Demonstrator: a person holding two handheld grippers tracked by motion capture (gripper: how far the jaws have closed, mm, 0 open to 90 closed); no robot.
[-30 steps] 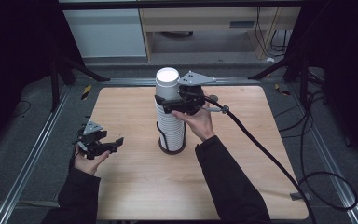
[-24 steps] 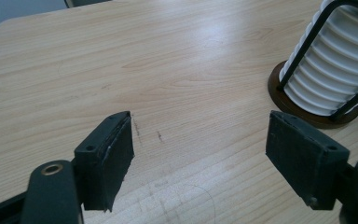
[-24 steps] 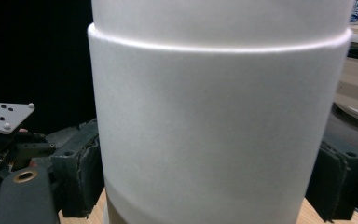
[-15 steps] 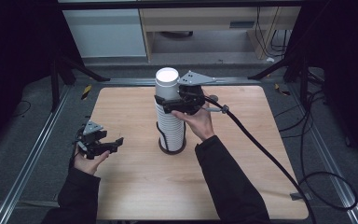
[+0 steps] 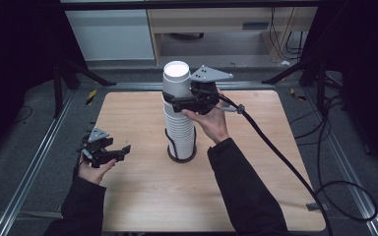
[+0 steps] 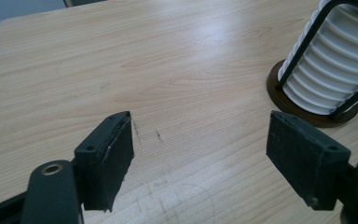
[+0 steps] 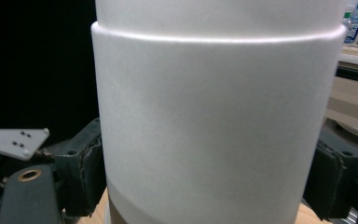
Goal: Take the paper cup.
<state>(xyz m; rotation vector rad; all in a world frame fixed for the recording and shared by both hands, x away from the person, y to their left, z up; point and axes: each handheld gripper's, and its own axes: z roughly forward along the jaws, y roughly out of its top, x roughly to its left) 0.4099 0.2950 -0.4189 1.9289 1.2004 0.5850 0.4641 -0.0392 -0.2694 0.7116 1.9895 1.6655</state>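
I see the light wooden rectangular desk (image 5: 142, 196) laid out under me, pale grain with rounded corners. Near its middle stands the tall stack of white ribbed paper cups (image 5: 179, 118), nested upside down and upright inside a black wire holder on a round dark-brown base (image 5: 181, 155); in the left gripper view that base sits at the far right with two black wires rising along the ribs.

My right hand-held gripper (image 5: 177, 104) is up high at the stack, just right of its top part, its jaws reaching left around the upper white cups. In the right gripper view the smooth white cup wall (image 7: 214, 130) sits between both black pads (image 7: 81, 175), which lie at its sides; I cannot tell whether they press it or merely flank it.

My left hand-held gripper (image 5: 123, 150) sits low at the near left of the desk, well apart from the stack, jaws spread wide with nothing between them but bare wood.
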